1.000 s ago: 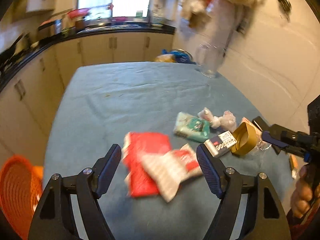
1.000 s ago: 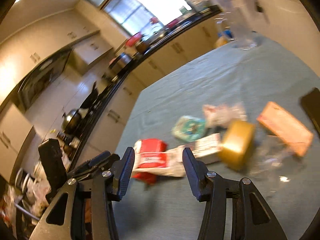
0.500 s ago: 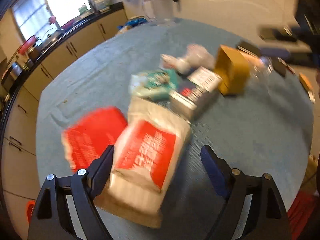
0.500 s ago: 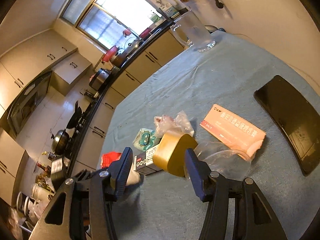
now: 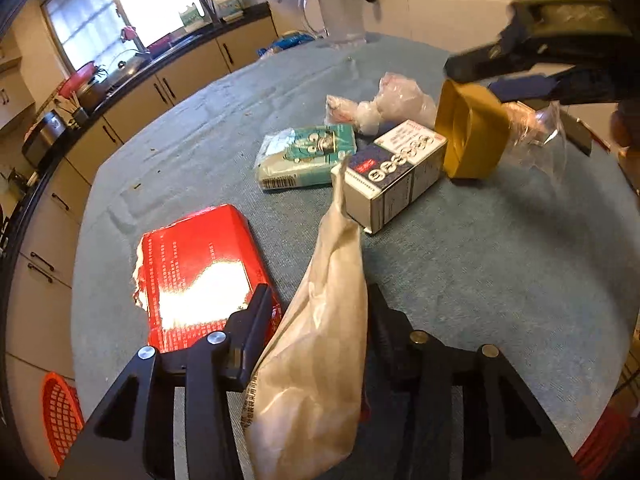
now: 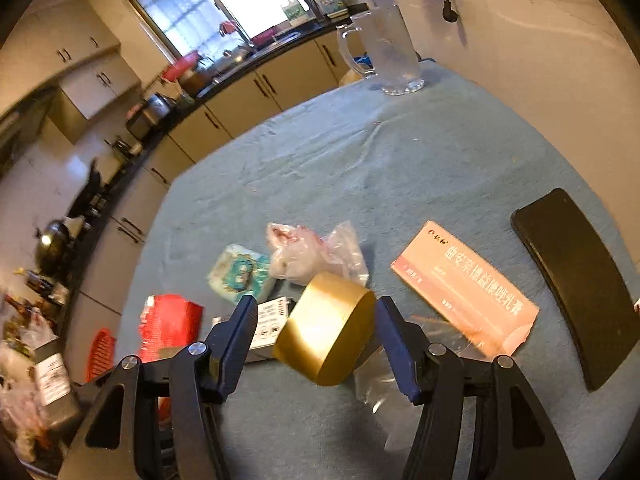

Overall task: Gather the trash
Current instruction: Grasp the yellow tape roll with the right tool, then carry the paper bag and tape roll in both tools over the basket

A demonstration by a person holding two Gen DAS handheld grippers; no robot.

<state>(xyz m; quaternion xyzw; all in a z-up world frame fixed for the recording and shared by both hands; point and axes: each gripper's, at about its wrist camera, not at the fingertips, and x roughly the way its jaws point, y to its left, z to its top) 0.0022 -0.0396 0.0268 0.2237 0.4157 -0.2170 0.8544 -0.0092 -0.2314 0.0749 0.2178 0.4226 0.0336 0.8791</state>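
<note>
My left gripper (image 5: 318,312) is shut on a white crumpled wrapper (image 5: 316,360), held on edge above the blue tablecloth (image 5: 500,280). A red packet (image 5: 200,272) lies just left of it. Farther off lie a teal tissue pack (image 5: 308,156), a white-and-blue box (image 5: 396,168), a gold round box (image 5: 472,132) and a knotted plastic bag (image 5: 384,104). My right gripper (image 6: 314,332) is open, its fingers either side of the gold round box (image 6: 326,328), apparently not touching it. Clear plastic film (image 6: 384,392) lies under it.
A pink flat carton (image 6: 464,284) and a black phone (image 6: 576,284) lie to the right. A glass jug (image 6: 388,52) stands at the far table edge. An orange basket (image 5: 60,412) sits on the floor at the left. Kitchen counters run behind the table.
My left gripper has closed on the white wrapper and raised it on edge off the red packet. My right gripper has come closer around the gold box.
</note>
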